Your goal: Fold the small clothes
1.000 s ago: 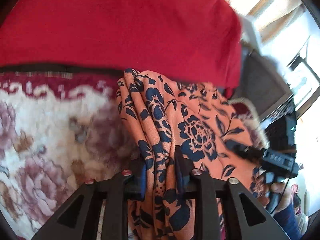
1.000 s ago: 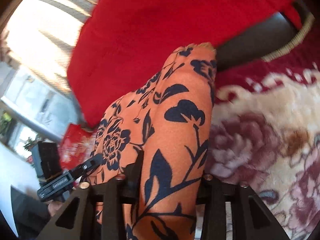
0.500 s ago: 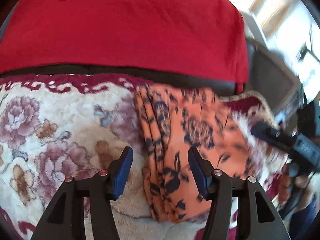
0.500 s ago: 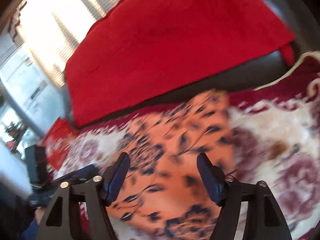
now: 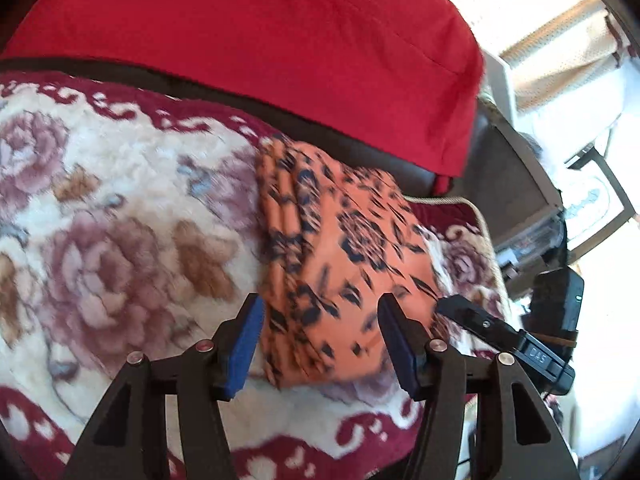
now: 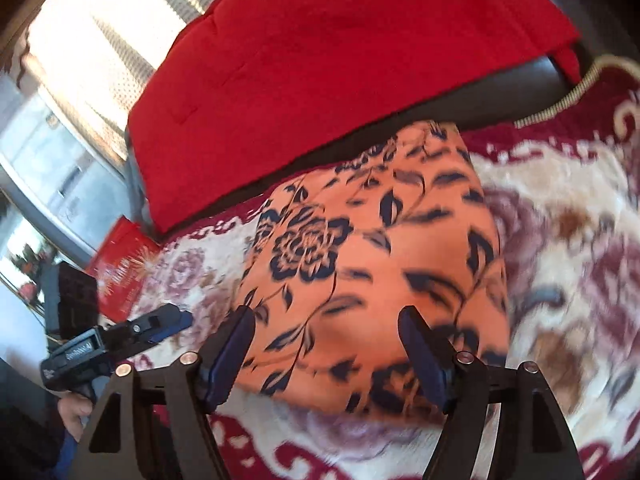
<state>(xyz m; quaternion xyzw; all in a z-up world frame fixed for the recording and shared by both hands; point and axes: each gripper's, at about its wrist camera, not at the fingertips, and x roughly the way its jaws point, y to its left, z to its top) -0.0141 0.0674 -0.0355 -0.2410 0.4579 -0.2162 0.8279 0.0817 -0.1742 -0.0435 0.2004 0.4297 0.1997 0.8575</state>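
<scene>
An orange garment with dark blue flowers (image 5: 340, 256) lies folded on a cream and maroon floral blanket (image 5: 120, 240). Its stacked folded edges run along its left side in the left wrist view. My left gripper (image 5: 320, 340) is open and empty, above the garment's near edge. The right wrist view shows the same garment (image 6: 372, 264), flat and folded. My right gripper (image 6: 326, 344) is open and empty over its near end. The right gripper also shows at the right of the left wrist view (image 5: 500, 332), and the left gripper at the left of the right wrist view (image 6: 120, 340).
A large red cushion (image 5: 260, 40) leans behind the garment on a dark seat edge (image 5: 360, 148). The blanket's corded hem (image 6: 560, 100) runs at the far right. A red printed box (image 6: 120, 264) and bright windows lie beyond the left side.
Both grippers opened and let go of the garment, which dropped flat onto the blanket. Both grippers have drawn back and up from it.
</scene>
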